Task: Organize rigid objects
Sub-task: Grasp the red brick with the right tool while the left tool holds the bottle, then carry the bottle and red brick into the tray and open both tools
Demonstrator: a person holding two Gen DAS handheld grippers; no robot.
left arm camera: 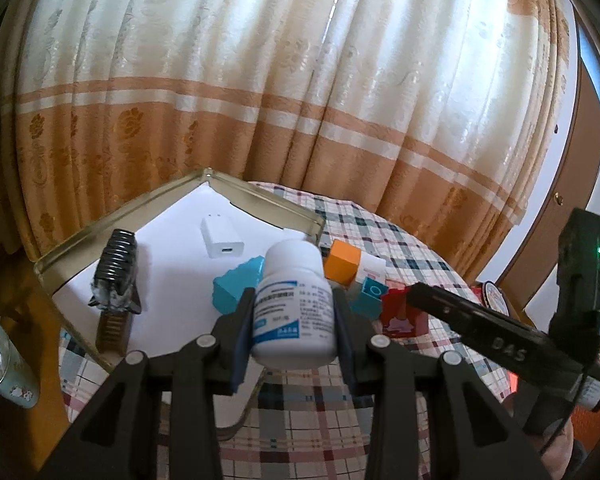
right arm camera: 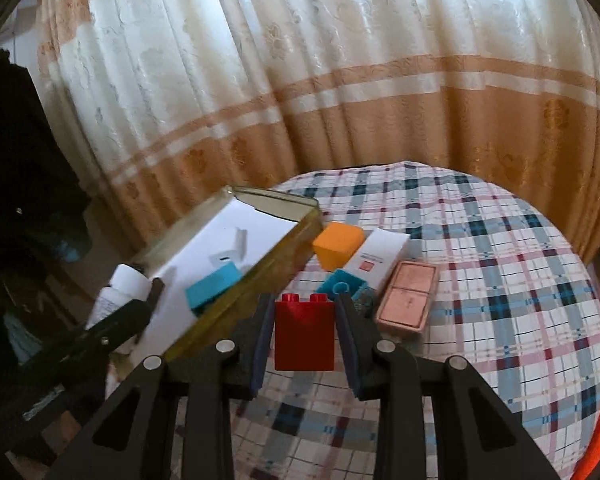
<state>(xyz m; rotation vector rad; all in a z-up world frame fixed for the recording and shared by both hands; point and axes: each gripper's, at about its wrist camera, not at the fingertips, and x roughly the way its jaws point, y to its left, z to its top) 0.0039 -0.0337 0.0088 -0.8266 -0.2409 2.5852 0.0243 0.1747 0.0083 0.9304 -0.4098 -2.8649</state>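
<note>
Left gripper (left arm camera: 294, 312) clamped on white bottle (left arm camera: 293, 300), held above tin tray (left arm camera: 260, 196) near edge. Right gripper (right arm camera: 305, 332) clamped on red brick (right arm camera: 305, 334) (over tablecloth, tray at 10 o'clock). Lower bottle upright onto bare white liner, clear of blue block (left arm camera: 236, 284). Bottle label unreadable; tray's near corner hidden.

Shiny metal tin (left arm camera: 260, 196), glossy plastic bottle (left arm camera: 294, 312), checked cloth (right arm camera: 480, 264).

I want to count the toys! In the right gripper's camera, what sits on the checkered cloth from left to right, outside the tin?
orange cube → white carton → pink case
</note>
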